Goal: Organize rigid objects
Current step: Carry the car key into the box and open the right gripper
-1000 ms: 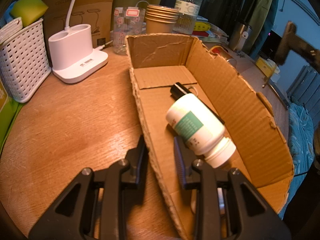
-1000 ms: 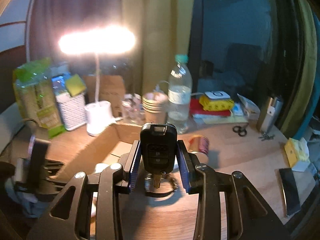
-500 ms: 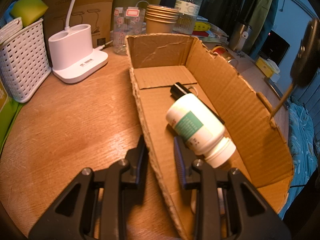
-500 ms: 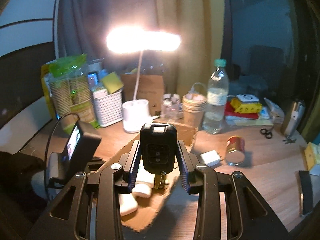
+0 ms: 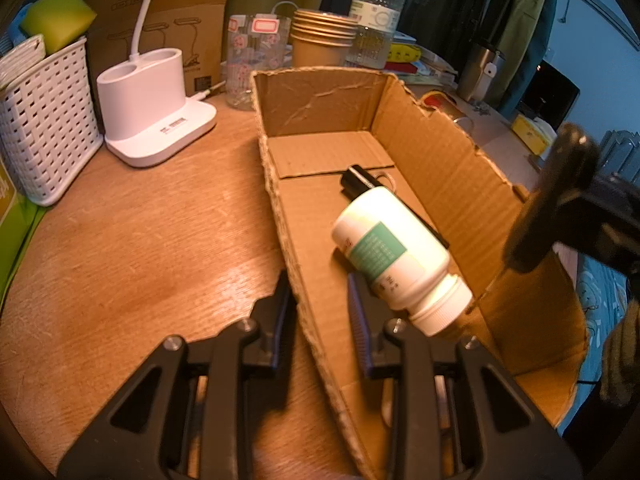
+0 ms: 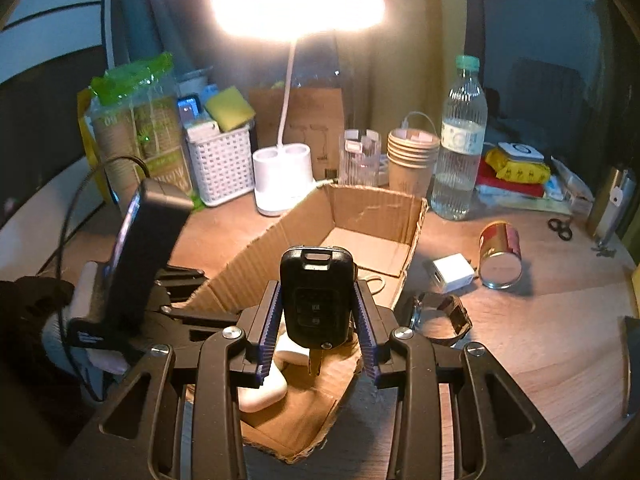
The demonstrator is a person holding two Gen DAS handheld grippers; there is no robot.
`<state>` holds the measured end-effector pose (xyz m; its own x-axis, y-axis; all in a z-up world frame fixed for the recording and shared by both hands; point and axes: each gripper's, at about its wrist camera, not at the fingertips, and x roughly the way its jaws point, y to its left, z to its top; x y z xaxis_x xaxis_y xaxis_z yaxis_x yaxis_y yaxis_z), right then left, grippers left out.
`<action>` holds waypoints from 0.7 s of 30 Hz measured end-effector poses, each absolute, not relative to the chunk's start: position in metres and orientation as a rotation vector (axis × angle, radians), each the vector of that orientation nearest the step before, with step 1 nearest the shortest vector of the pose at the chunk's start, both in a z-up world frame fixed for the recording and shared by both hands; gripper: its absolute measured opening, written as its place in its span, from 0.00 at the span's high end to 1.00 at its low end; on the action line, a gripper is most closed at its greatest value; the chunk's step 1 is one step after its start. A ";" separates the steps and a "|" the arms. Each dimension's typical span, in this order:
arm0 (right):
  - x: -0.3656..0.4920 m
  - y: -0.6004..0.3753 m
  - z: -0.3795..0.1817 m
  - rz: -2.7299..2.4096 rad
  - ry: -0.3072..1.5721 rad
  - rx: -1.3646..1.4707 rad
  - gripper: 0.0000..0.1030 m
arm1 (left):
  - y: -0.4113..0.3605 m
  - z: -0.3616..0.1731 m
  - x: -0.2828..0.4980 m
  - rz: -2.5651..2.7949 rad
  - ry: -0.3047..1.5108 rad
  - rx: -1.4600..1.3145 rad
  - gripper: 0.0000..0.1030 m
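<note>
A black car key (image 6: pixel 316 300) is clamped upright between the ribbed blue pads of the right gripper (image 6: pixel 316 322), its metal blade hanging below the plastic body, and it is held above the near end of the cardboard box (image 6: pixel 360 216); it has not yet been set down. In the left wrist view, a white pill bottle (image 5: pixel 394 250) with a green label is seen lying on its side on the box floor, its ribbed cap toward the camera, and a slim black item (image 5: pixel 358 180), too hidden to be named, lies partly under it. Smooth white pieces are also seen low in the box in the right wrist view, beneath the key. The left gripper (image 5: pixel 320 312) is set astride the near side wall of the box, one finger outside and one inside; whether the wall is pinched or only straddled cannot be told, though the box appears to be steadied. The task is judged partly done: some things are already boxed, the key is about to be added, and a white charger (image 6: pixel 454 272), a red and gold can (image 6: pixel 500 254) on its side and a wristwatch (image 6: pixel 440 314) are left on the wooden table (image 5: pixel 140 240) beside the box. The box is of corrugated card with rough, torn edges; the table is glossy and grained.
</note>
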<state>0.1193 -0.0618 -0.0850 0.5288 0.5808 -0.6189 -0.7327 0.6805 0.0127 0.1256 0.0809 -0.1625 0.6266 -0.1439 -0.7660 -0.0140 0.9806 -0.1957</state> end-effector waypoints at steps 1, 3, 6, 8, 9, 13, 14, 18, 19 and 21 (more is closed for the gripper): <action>0.120 -0.061 -0.087 0.791 0.639 -0.267 0.64 | 0.081 -0.162 0.126 -0.075 0.892 -0.190 0.72; 0.122 -0.061 -0.090 0.780 0.647 -0.272 0.64 | 0.081 -0.163 0.125 -0.075 0.892 -0.190 0.72; 0.125 -0.060 -0.094 0.770 0.649 -0.273 0.64 | 0.081 -0.163 0.126 -0.075 0.892 -0.190 0.72; 0.125 -0.059 -0.094 0.768 0.648 -0.276 0.64 | 0.081 -0.162 0.126 -0.075 0.892 -0.190 0.72; 0.126 -0.058 -0.095 0.768 0.648 -0.275 0.64 | 0.081 -0.163 0.126 -0.075 0.892 -0.190 0.72; 0.128 -0.057 -0.097 0.741 0.643 -0.273 0.63 | 0.081 -0.163 0.125 -0.075 0.892 -0.190 0.72; 0.130 -0.057 -0.098 0.729 0.644 -0.273 0.63 | 0.081 -0.163 0.126 -0.075 0.892 -0.190 0.72; 0.137 -0.056 -0.103 0.686 0.642 -0.284 0.61 | 0.081 -0.163 0.126 -0.075 0.892 -0.190 0.72; 0.138 -0.056 -0.104 0.676 0.638 -0.289 0.61 | 0.081 -0.163 0.125 -0.075 0.892 -0.190 0.72; 0.139 -0.055 -0.105 0.673 0.635 -0.288 0.61 | 0.081 -0.163 0.125 -0.075 0.892 -0.190 0.72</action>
